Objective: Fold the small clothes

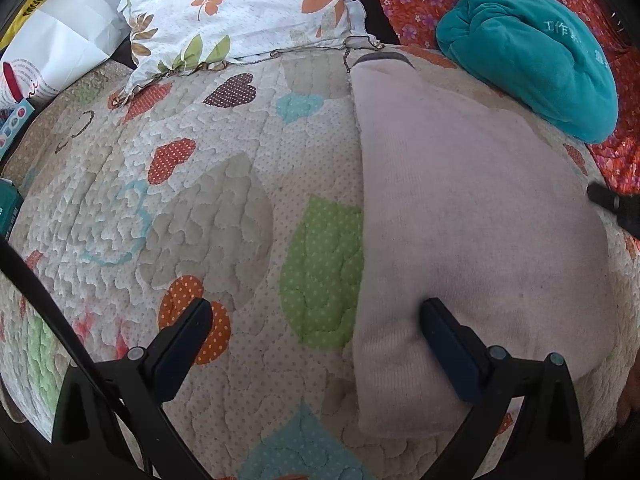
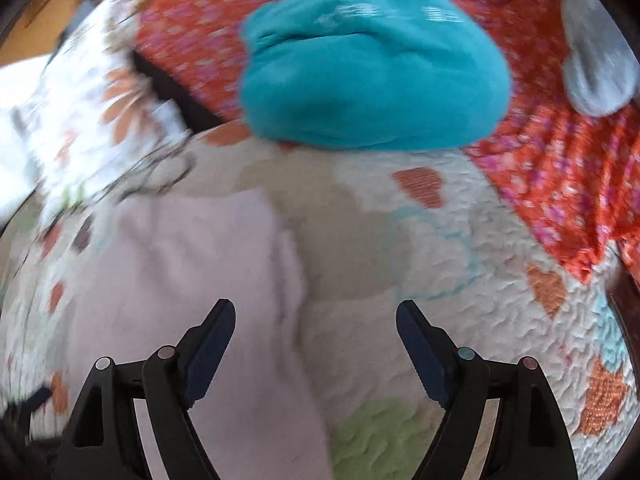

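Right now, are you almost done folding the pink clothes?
Looks close. The pink garment already lies flat in a neat folded shape on the heart quilt. Nothing is in hand: the left hand-held gripper and right hand-held gripper are open. The teal garment behind looks bundled, maybe still unfolded.

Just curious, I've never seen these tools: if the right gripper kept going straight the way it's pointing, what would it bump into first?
Probably the quilt on the bed. The right gripper is open, with the pink garment under its left finger. Farther along sits the teal bundle, though blur makes depth uncertain.
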The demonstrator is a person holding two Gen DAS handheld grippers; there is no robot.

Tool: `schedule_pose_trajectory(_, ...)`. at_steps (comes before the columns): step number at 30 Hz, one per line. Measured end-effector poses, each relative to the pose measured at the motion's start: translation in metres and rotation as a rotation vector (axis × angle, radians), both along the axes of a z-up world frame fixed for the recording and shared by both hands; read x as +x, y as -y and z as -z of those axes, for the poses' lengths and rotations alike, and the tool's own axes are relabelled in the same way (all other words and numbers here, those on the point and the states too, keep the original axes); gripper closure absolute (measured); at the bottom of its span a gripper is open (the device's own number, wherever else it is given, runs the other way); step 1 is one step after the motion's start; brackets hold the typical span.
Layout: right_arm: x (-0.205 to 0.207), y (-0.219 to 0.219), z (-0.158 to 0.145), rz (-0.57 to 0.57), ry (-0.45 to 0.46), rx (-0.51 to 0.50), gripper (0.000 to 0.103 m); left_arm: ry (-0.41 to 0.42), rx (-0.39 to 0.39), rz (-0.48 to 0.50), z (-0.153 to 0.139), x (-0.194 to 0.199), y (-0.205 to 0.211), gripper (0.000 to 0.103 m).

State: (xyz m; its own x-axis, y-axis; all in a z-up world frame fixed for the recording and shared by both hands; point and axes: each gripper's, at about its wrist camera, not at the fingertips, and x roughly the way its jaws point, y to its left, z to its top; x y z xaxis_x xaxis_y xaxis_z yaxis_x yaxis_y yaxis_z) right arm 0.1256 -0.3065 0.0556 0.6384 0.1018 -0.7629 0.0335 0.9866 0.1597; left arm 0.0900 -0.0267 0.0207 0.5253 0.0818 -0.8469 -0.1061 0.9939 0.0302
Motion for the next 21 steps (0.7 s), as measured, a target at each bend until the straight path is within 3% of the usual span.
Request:
schedule_pose_trajectory(3,-0.003,-0.013,0.016,-0.060,-0.089,-0.015,0.017,0.000,-0.001,0.002,0.000,0.000,0.000,0.000)
schedule_pose_trajectory(6,-0.008,-0.008,0.024,-0.032,-0.139,-0.051,0.014,0.001,-0.003,0.000,0.000,-0.001,0.000,0.000)
schedule_pose_trajectory(9,-0.022,-0.002,0.003,0.028,-0.043,-0.108,0.014,0.003,0.000,0.001,0.000,-0.002,0.000,0.000)
schedule_pose_trajectory(13,-0.036,-0.018,-0.015,-0.047,0.071,-0.115,0.014,0.002,-0.011,-0.011,0.001,-0.001,0.000,0.000)
schedule_pose_trajectory(15,-0.035,-0.032,-0.005,-0.108,0.024,-0.120,0.014,0.004,-0.025,-0.024,0.002,-0.001,-0.001,0.000)
schedule_pose_trajectory(18,-0.021,-0.049,0.025,-0.143,-0.118,-0.189,0.014,0.003,-0.034,-0.026,-0.002,-0.002,-0.002,0.000)
schedule_pose_trajectory(21,-0.020,-0.039,0.019,-0.122,-0.094,-0.129,0.014,0.074,-0.067,-0.041,-0.021,-0.008,-0.006,0.000)
